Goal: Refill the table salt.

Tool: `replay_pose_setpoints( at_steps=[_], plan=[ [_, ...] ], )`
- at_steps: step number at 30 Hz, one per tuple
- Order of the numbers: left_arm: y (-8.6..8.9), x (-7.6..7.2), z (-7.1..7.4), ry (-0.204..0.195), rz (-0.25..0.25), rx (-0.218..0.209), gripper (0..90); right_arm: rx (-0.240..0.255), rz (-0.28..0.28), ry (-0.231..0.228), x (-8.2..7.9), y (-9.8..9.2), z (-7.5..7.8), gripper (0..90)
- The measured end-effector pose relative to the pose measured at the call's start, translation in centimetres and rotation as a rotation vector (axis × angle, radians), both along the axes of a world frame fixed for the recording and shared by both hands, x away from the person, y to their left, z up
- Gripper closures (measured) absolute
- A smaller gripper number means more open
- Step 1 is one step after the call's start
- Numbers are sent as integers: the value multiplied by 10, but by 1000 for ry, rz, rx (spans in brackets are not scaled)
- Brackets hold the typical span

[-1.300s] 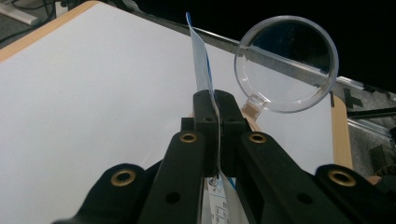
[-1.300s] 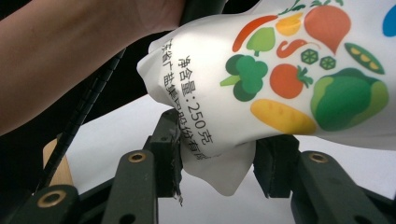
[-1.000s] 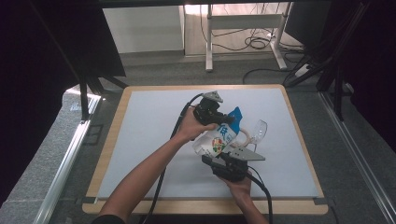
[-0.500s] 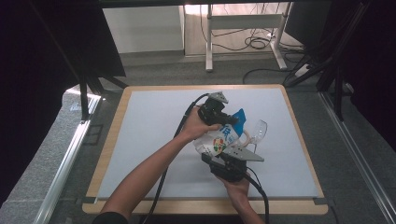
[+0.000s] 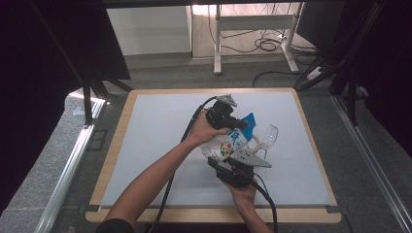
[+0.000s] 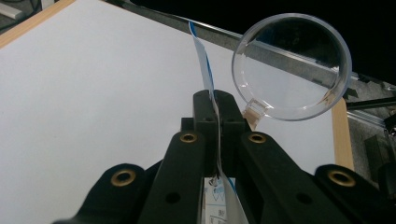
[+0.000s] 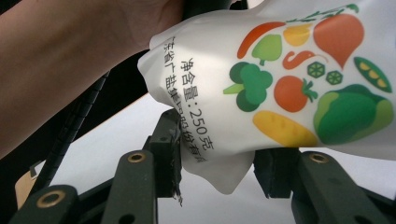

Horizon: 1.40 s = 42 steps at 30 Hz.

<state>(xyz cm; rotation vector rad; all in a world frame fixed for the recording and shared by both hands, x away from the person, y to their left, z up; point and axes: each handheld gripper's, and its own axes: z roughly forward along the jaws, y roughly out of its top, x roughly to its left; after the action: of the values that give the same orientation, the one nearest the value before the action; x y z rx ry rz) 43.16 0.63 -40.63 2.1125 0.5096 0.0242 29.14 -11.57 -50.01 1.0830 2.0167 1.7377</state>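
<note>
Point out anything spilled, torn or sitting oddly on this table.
Nothing looks spilled or torn. The white pouch printed with vegetables hangs tilted above the table, pinched flat at its blue top edge by the left gripper and at its bottom corner by the right gripper. The clear cup beside it leans, mouth sideways.

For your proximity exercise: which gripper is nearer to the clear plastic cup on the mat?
Left. The left gripper, clamping the bag's top edge, sits right beside the clear cup; the right gripper grips the bag's bottom, farther off.
</note>
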Motion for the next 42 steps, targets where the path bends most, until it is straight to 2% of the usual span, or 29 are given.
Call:
replay_pose_setpoints(
  at_steps=[25, 42],
  plan=[
    [3, 3, 0, 4, 8, 4, 898, 22, 23, 9, 4, -1, 0, 573],
    [0, 3, 2, 2, 4, 17, 898, 58, 31, 28, 4, -2, 2, 576]
  ],
)
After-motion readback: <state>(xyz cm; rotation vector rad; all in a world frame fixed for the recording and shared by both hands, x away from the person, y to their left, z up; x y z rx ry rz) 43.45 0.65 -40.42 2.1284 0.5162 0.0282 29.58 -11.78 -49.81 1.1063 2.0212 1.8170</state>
